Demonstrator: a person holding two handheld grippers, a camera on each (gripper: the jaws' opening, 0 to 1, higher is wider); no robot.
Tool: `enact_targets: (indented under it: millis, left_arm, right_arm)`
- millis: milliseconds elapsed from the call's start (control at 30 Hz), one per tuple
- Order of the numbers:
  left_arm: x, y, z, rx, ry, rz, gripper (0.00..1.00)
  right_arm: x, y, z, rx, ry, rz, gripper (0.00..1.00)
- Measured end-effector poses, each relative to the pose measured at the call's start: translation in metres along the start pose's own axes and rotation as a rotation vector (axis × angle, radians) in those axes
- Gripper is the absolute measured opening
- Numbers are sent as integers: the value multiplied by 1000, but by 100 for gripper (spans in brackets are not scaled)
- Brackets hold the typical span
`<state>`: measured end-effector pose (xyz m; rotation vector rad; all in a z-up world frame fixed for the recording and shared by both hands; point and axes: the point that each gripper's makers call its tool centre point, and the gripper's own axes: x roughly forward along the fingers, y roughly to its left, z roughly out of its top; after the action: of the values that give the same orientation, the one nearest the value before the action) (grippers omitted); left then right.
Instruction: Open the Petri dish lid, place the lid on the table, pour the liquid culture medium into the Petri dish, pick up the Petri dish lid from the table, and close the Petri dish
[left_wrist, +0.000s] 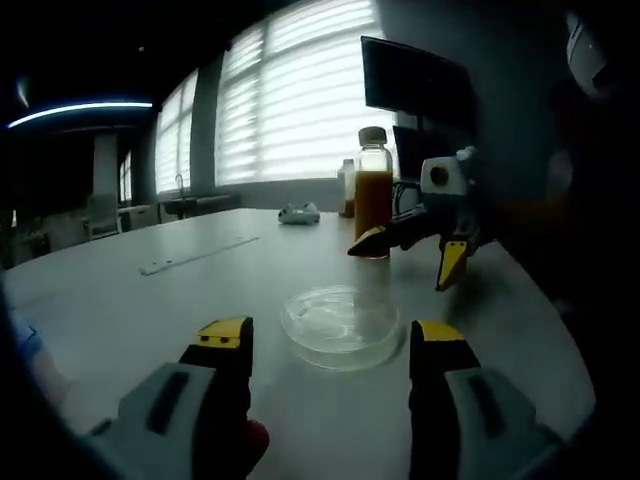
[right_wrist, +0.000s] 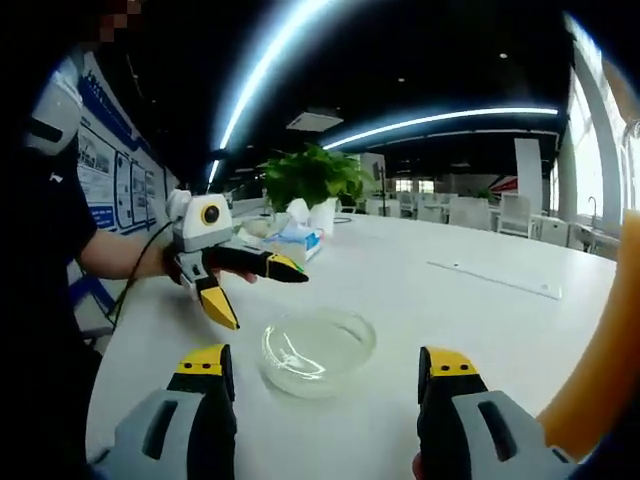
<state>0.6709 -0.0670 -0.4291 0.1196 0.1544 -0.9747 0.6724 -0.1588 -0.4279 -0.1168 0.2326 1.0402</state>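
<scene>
Your left gripper hovers low over the white desk with its yellow-tipped jaws spread wide and holding nothing. Between and just beyond them sits the clear Petri dish, lid on as far as you can tell, resting flat on the desk. Farther back stands a glass bottle of amber liquid culture medium with a pale cap, and a second, smaller bottle is just behind it to its left. A small white object lies near the far edge, and a long clear ruler lies flat to the left.

Your right gripper also faces the dish from the opposite side, jaws parted wide and empty, with the Petri dish lying between and just ahead of them. In the left gripper view your right gripper hangs above the desk, beside the bottle, jaws apart. In the right gripper view your left gripper hangs near the dish, jaws apart, with your hand behind it. A potted plant and a tissue box stand farther back.
</scene>
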Motion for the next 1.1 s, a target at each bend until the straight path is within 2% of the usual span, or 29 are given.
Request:
enact_targets:
  millis: [200,633,1100]
  left_arm:
    - [5,-1,-1,-3,8,-31,55]
    - [19,-2,-17,5,65,-64,55]
    - [28,-4,-23,6,83,-92,54]
  right_arm:
    - [9,0,-5,-24,25,30,68]
    - [26,-1,-20,-24,61,59,66]
    - [37,5,-27,-33,68,114,60]
